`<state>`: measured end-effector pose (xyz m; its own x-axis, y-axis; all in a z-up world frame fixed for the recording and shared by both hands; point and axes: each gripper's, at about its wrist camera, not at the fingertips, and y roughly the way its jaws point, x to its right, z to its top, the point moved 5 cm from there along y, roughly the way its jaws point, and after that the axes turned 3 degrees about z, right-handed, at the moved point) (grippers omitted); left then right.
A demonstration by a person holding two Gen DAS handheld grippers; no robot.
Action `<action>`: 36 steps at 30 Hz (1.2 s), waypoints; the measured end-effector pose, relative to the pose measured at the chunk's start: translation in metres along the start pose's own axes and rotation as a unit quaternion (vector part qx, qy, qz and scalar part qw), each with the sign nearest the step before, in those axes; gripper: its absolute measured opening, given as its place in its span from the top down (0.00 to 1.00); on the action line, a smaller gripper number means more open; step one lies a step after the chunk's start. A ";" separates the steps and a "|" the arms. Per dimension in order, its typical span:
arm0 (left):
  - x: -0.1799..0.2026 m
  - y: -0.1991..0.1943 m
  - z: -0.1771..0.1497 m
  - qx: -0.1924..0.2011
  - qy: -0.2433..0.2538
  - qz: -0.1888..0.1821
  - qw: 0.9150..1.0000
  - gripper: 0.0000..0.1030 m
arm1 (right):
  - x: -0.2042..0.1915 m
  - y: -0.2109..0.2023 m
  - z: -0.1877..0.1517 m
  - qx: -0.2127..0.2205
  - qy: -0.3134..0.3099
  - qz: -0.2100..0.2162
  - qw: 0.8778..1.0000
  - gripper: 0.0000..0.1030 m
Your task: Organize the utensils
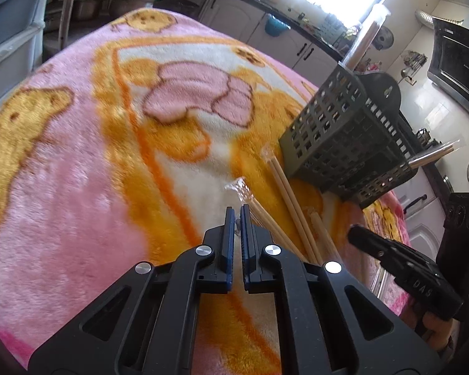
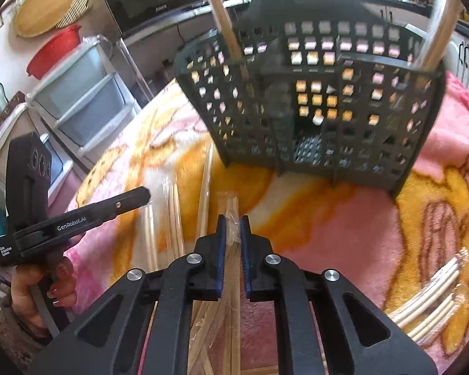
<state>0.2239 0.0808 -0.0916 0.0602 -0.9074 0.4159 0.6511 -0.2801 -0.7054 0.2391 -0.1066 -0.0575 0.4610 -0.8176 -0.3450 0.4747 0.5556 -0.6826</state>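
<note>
Kitchen setting, table covered by a pink and orange fleece blanket point(image 1: 78, 162) with a cartoon print. Dark green perforated utensil caddy point(image 1: 343, 131) stands on the blanket, wrapped chopsticks sticking up out of its compartments. More wrapped chopstick pairs point(image 1: 289, 200) lie loose on the blanket just in front of the caddy. Left gripper point(image 1: 237, 215): jaws almost fully together, pinching the clear wrapper end of a pair at their tips; that pair's sticks run just right of the jaws in the left wrist view. Right gripper point(image 2: 232, 222): jaws narrow, closed on the wrapped tip of another chopstick pair point(image 2: 231, 206) lying lengthwise between them, pointing at the caddy. White chopsticks in wrappers point(image 2: 434, 300) lie apart at lower right in the right wrist view. Person's hand point(image 2: 47, 284) grips the left tool's handle.
</note>
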 end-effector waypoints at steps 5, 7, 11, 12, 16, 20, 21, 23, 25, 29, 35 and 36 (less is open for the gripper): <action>-0.003 -0.017 0.009 0.025 0.002 0.009 1.000 0.98 | 0.008 -0.017 0.006 0.028 0.007 -0.005 1.000 0.92; -0.003 -0.024 0.013 0.035 0.004 0.012 0.999 0.98 | 0.013 -0.027 0.009 0.043 0.011 -0.009 0.999 0.93; -0.002 -0.040 0.026 0.064 0.013 0.020 0.998 0.98 | 0.016 -0.044 0.016 0.068 0.015 -0.014 0.997 0.93; -0.001 -0.043 0.028 0.067 0.014 0.020 0.997 0.98 | 0.018 -0.050 0.019 0.076 0.017 -0.014 0.997 0.93; 0.006 -0.059 0.040 0.089 0.023 0.023 0.995 0.98 | 0.019 -0.068 0.029 0.097 0.012 -0.016 0.995 0.93; 0.017 -0.078 0.051 0.112 0.033 0.021 0.993 0.98 | 0.019 -0.083 0.036 0.114 0.005 -0.016 0.993 0.93; 0.020 -0.082 0.054 0.117 0.035 0.019 0.992 0.98 | 0.018 -0.087 0.037 0.118 0.003 -0.015 0.993 0.93; 0.025 -0.090 0.058 0.125 0.039 0.016 0.991 0.98 | 0.017 -0.094 0.040 0.126 0.000 -0.014 0.992 0.93; 0.030 -0.097 0.061 0.133 0.044 0.013 0.990 0.98 | 0.015 -0.099 0.043 0.135 -0.002 -0.012 0.991 0.93; 0.045 -0.111 0.068 0.148 0.052 0.000 0.988 0.98 | 0.010 -0.114 0.048 0.152 -0.010 -0.008 0.988 0.94; 0.077 -0.124 0.072 0.162 0.076 -0.026 0.984 0.98 | -0.005 -0.130 0.056 0.172 -0.030 -0.002 0.985 0.94; 0.082 -0.126 0.072 0.164 0.081 -0.030 0.983 0.98 | -0.006 -0.133 0.058 0.176 -0.032 -0.001 0.984 0.94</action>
<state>0.2014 0.0640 0.0732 -0.0890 -0.9380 0.3350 0.8602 -0.2419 -0.4488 0.2162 -0.1669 0.0729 0.5011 -0.8134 -0.2955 0.7002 0.5817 -0.4139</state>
